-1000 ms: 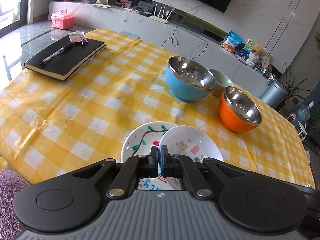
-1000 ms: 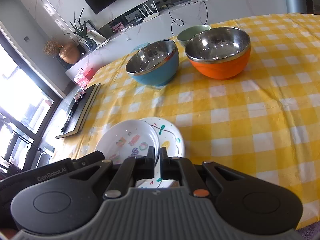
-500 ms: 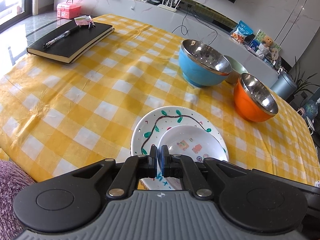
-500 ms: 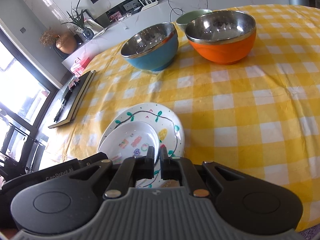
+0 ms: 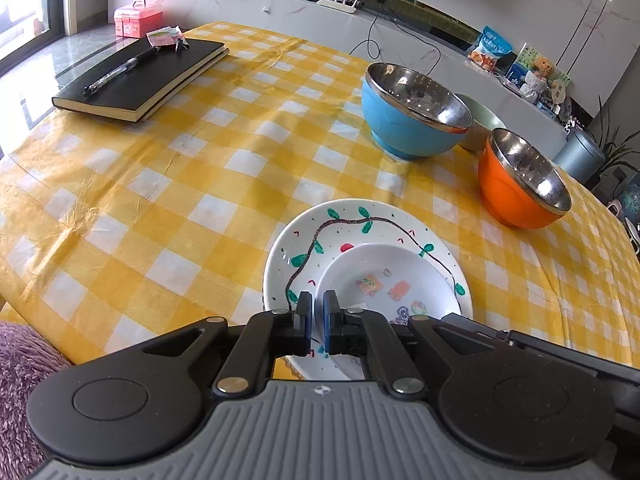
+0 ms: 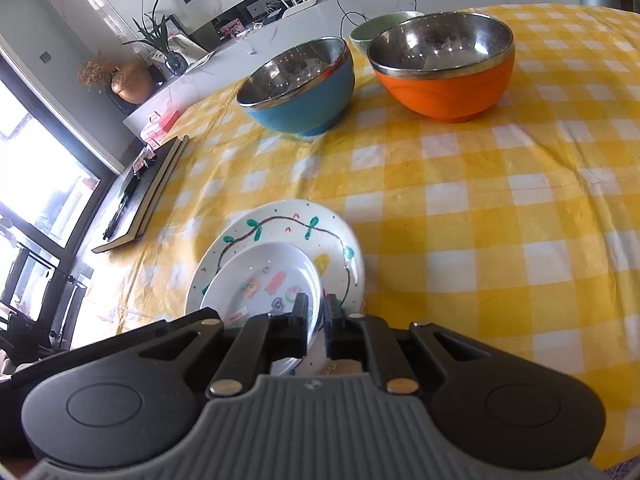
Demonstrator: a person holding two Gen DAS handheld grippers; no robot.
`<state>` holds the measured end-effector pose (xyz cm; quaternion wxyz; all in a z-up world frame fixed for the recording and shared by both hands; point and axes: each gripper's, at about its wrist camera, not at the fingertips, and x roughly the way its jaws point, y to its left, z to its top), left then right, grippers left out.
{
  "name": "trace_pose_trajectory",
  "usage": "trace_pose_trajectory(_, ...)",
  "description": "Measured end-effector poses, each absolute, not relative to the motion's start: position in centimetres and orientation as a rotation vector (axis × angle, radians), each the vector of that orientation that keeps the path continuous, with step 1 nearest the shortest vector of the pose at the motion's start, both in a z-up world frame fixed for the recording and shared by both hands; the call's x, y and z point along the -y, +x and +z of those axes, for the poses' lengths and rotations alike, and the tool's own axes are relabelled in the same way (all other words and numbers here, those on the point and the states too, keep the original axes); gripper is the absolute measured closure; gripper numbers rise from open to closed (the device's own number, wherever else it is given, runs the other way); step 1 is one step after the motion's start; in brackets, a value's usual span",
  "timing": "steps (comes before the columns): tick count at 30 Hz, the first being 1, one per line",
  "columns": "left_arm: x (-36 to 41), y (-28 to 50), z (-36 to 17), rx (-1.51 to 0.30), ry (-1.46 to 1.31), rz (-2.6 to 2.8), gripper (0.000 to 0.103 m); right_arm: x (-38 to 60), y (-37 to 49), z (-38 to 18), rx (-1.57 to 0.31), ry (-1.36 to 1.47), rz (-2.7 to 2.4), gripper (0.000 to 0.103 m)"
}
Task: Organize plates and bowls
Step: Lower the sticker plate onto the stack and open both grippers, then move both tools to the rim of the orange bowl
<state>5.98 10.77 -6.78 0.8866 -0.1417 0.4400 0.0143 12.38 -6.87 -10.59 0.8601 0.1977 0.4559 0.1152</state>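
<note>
A small white plate with little coloured pictures lies on a larger white plate painted with a green vine, near the table's front edge. My left gripper straddles the small plate's near left rim. Its jaws are opening, and a narrow gap shows beside the rim between them. In the right wrist view my right gripper straddles the near right rim of the small plate above the large plate. Its jaws are opening too, with the thin rim loose between them.
Farther back on the yellow checked tablecloth stand a blue bowl, an orange bowl and a pale green bowl behind them. A black notebook with a pen lies at the far left.
The small plate has come down from beside and above the big plate to rest on it. Both grippers' jaws have parted slightly from the rim.
</note>
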Motion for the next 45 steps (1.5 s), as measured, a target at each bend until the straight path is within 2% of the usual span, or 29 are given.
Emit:
trace_pose_trajectory(2,-10.8,5.9,-6.5,-0.909,-0.290,0.042,0.087,7.1,12.3,-10.3,-0.948,0.422,0.242,0.080)
trace_pose_trajectory(3,-10.9,5.8,-6.2,-0.902,-0.289,0.046,0.084,7.2,12.1,-10.2,-0.941,0.428,0.244,0.076)
trace_pose_trajectory(6,-11.0,5.5,-5.3,-0.879,-0.290,0.054,0.077,7.3,11.9,-9.5,-0.924,0.421,0.236,0.074)
trace_pose_trajectory(11,-11.0,4.9,-3.3,-0.828,-0.305,0.043,0.059,7.3,11.4,-7.8,-0.880,0.411,0.244,0.065)
trace_pose_trajectory(19,-9.1,4.3,-1.0,-0.767,-0.280,0.006,0.054,9.2,10.5,-5.2,-0.782,0.403,0.175,0.062)
trace_pose_trajectory(30,-4.4,6.0,-0.4,-0.744,-0.251,-0.080,0.048,14.5,10.3,-4.6,-0.725,0.386,0.000,0.061)
trace_pose_trajectory(32,-3.6,6.6,-0.4,-0.743,-0.241,-0.095,0.047,15.2,10.6,-4.5,-0.731,0.365,-0.051,0.043)
trace_pose_trajectory(45,0.7,12.0,-0.5,-0.749,-0.176,-0.148,0.038,19.4,13.5,-4.8,-0.696,0.363,-0.151,0.036)
